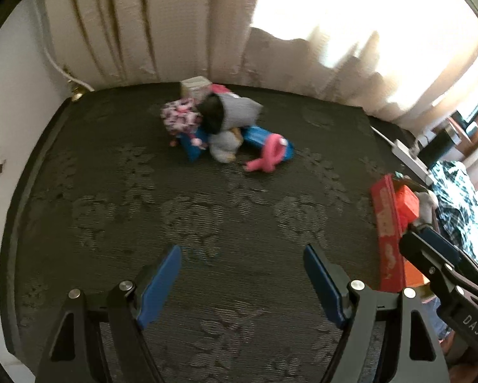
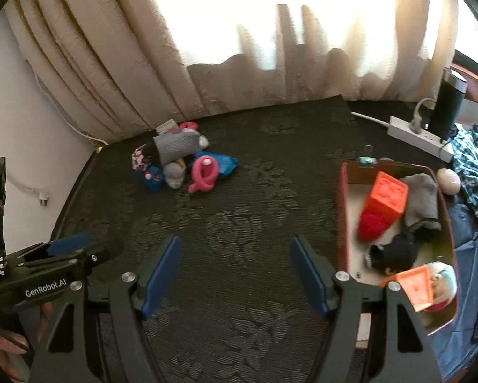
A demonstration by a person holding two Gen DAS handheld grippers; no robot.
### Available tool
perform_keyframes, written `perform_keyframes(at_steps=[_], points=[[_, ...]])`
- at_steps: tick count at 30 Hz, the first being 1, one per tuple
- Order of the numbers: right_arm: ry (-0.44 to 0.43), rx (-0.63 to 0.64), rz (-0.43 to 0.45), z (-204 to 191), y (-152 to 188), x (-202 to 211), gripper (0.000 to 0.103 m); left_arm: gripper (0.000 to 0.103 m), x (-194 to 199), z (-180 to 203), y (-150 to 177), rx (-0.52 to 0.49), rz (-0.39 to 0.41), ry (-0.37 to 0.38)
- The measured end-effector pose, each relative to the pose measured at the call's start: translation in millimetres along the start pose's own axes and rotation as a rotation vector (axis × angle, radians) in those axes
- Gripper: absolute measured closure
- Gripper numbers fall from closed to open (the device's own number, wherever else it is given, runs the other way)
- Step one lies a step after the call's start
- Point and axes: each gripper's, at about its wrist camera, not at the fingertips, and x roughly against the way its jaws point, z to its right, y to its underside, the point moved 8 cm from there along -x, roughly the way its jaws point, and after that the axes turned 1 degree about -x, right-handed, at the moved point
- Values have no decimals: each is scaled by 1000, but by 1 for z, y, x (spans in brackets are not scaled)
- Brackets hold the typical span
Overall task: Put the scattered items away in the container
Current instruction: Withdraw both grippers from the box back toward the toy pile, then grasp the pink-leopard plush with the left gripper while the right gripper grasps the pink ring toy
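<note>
On the right side of the dark patterned tabletop (image 2: 239, 223) sits a red-walled container (image 2: 342, 223), already holding an orange block (image 2: 387, 196), a red ball (image 2: 371, 226), a grey sock (image 2: 422, 199) and a black sock (image 2: 395, 253). Well apart, near the cream curtain (image 2: 111, 63) at the far edge, lies a heap of scattered items: a grey sock roll (image 2: 175, 148), a pink looped toy (image 2: 203, 174) and a blue piece (image 2: 226, 162), touching one another. Nearest the viewer, the left gripper (image 1: 242, 282) and right gripper (image 2: 234, 276) hover above bare tabletop, jaws spread wide and grasping nothing.
</note>
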Motion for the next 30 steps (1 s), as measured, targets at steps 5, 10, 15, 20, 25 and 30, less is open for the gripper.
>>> perform_keyframes(at_steps=[5,10,15,20,25,30], points=[[-5,3,-16,-23,-1,-17,28,22,-5,-38,-2,44,-3,-10],[3,2,-34,-37,-2,-33,28,22,-15,-67,-8,64,-13,-9],[21,-8,-51,-43,-3,-47,28,22,-29,-85,-20,72,-26,0],[47,-35,-65,-38,-6,-60,28,22,-46,-93,-41,79,-36,8],[70,-70,-88,-28,-8,-74,28,22,-65,-96,-64,68,-39,-2],[80,-100,-111,-19,-12,-92,28,22,-86,-102,-85,44,-46,-15]])
